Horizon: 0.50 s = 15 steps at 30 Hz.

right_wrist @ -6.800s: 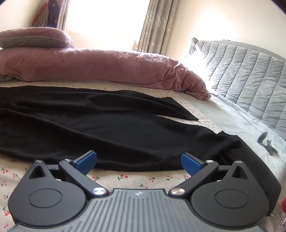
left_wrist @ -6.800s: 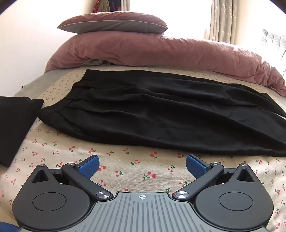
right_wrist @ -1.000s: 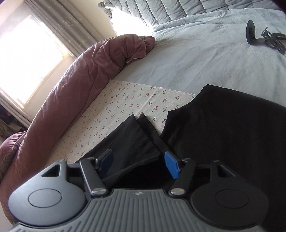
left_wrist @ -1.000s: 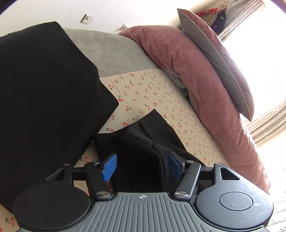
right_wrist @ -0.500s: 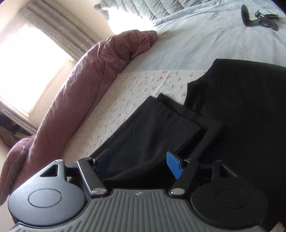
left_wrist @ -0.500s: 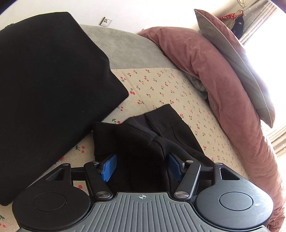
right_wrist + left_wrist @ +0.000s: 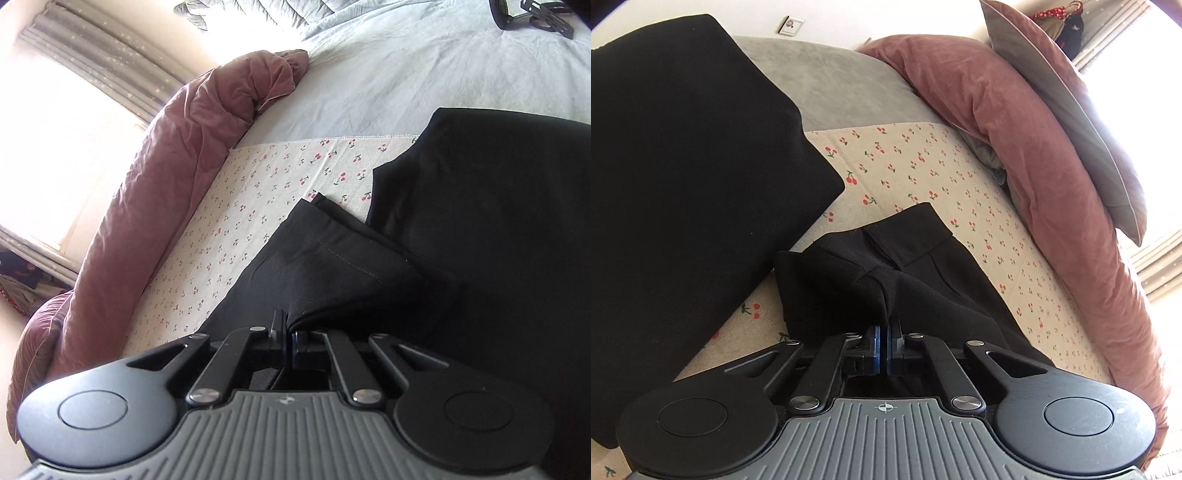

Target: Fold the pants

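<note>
Black pants [image 7: 916, 266] lie on a cherry-print sheet [image 7: 923, 173] on the bed. In the left wrist view, my left gripper [image 7: 885, 332] is shut on a bunched fold at the waistband end of the pants, the cloth pinched between the blue pads. In the right wrist view, my right gripper [image 7: 288, 332] is shut on the near edge of the pants' leg end [image 7: 332, 258], whose hem corner points away toward the cherry-print sheet [image 7: 258, 192]. The middle of the pants is outside both views.
A folded black cloth [image 7: 683, 184] lies left of the waistband; another black cloth [image 7: 498, 240] overlaps the leg end on the right. A mauve duvet [image 7: 1015, 147] and a pillow [image 7: 1071, 103] line the far side. Small black objects [image 7: 532, 16] rest on the grey bedding [image 7: 424, 74].
Both grippers have closed from open onto the black pants: the left on the waistband fold, the right on the leg end. The cloth now bunches up at each pair of pads.
</note>
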Each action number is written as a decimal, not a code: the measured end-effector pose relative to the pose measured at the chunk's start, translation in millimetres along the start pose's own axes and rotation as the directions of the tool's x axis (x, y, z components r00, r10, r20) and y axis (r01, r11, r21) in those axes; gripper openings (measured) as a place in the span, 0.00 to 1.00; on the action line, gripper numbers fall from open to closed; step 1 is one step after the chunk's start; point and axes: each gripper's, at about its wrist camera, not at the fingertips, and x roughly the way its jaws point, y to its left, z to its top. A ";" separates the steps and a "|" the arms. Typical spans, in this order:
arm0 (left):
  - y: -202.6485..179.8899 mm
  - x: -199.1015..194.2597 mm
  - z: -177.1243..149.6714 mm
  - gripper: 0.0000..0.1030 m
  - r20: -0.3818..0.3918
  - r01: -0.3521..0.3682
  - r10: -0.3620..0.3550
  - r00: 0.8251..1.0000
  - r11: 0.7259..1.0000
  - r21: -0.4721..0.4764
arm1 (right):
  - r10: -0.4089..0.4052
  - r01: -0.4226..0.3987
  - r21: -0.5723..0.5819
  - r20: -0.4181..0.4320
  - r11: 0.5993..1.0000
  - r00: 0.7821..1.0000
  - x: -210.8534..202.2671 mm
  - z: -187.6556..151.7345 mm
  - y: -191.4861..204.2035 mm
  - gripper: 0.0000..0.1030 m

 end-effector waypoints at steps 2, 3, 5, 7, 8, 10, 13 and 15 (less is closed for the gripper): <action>-0.2 3.9 -1.8 0.01 -0.021 -0.021 0.021 1.000 0.999 0.029 | -0.050 0.049 -0.056 -0.030 0.997 0.998 -1.3 -2.2 -1.8 0.04; 0.0 5.8 -3.4 0.01 -0.029 -0.032 0.034 0.999 0.999 0.036 | -0.068 0.064 -0.080 -0.049 0.995 0.996 -0.9 -5.7 -3.0 0.04; 1.5 6.0 -5.5 0.02 -0.037 -0.036 0.037 0.999 0.998 0.042 | -0.092 0.084 -0.114 -0.063 0.990 0.994 -1.7 -11.4 -3.8 0.04; 1.8 5.1 -6.2 0.08 -0.045 -0.044 0.046 0.998 0.998 0.054 | -0.104 0.096 -0.123 -0.058 0.988 0.993 -4.1 -15.2 -7.1 0.04; 3.2 3.7 -6.2 0.09 -0.058 -0.048 0.051 0.997 0.998 0.050 | -0.103 0.096 -0.113 -0.060 0.989 0.993 -5.0 -15.3 -9.9 0.04; 8.2 -2.5 -6.2 0.10 -0.077 -0.039 0.043 0.996 0.998 0.047 | -0.098 0.090 -0.117 -0.062 0.989 0.993 -6.2 -15.0 -9.5 0.05; 17.4 -14.9 -8.4 0.18 -0.076 -0.043 0.046 0.996 0.998 0.036 | -0.102 0.093 -0.138 -0.057 0.986 0.993 -13.6 -15.7 -8.5 0.07; 23.9 -20.5 -11.6 0.18 -0.085 -0.054 0.057 0.995 0.998 0.031 | -0.108 0.102 -0.146 -0.038 0.984 0.993 -21.3 -17.2 -9.1 0.07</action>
